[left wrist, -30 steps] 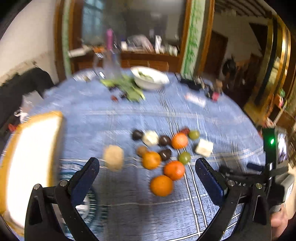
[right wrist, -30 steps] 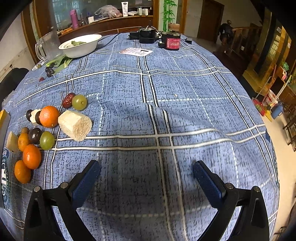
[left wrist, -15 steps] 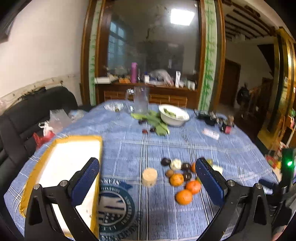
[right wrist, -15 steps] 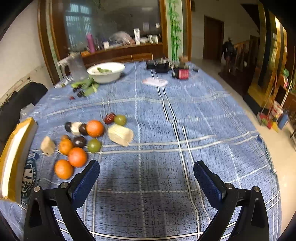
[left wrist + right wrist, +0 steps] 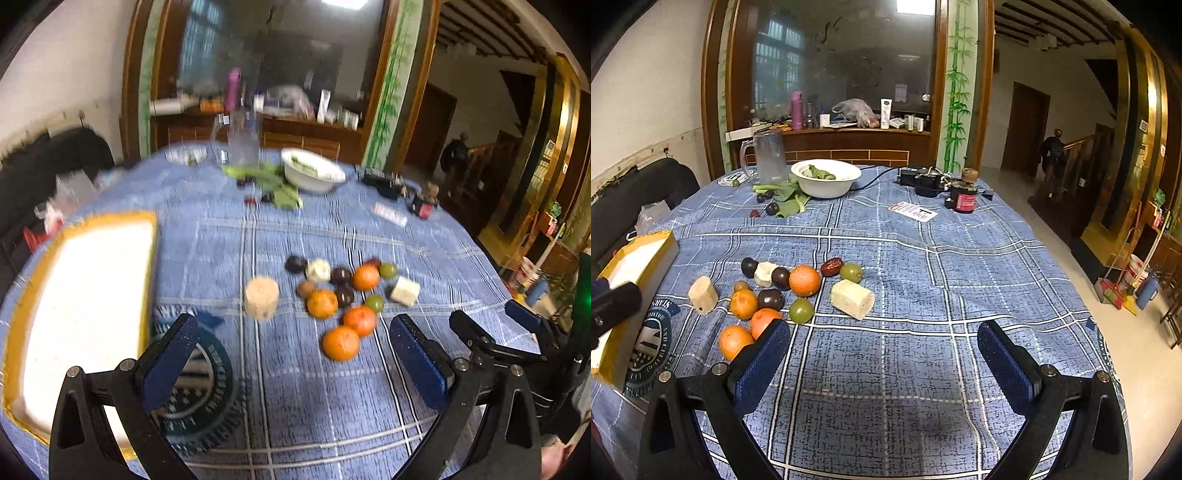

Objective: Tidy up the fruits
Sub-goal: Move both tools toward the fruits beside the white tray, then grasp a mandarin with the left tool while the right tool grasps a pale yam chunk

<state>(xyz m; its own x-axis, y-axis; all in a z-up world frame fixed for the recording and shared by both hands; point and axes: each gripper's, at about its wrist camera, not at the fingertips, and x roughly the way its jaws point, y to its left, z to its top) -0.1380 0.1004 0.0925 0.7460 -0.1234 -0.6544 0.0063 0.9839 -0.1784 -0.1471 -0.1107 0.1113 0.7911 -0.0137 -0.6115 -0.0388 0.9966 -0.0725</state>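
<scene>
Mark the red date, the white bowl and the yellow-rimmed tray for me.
red date (image 5: 832,266), right wrist view, middle of its wrinkled skin.
white bowl (image 5: 827,188), right wrist view, front of its outer wall.
yellow-rimmed tray (image 5: 149,266), left wrist view, right rim.

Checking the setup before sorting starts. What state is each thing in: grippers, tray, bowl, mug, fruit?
Left gripper: open, holding nothing.
Right gripper: open, holding nothing.
Tray: on the table, no fruit in it.
Bowl: upright, greens inside.
Mug: upright, looks empty.
Oranges: loose on the cloth, unsorted.
Red date: lying beside a green fruit.
</scene>
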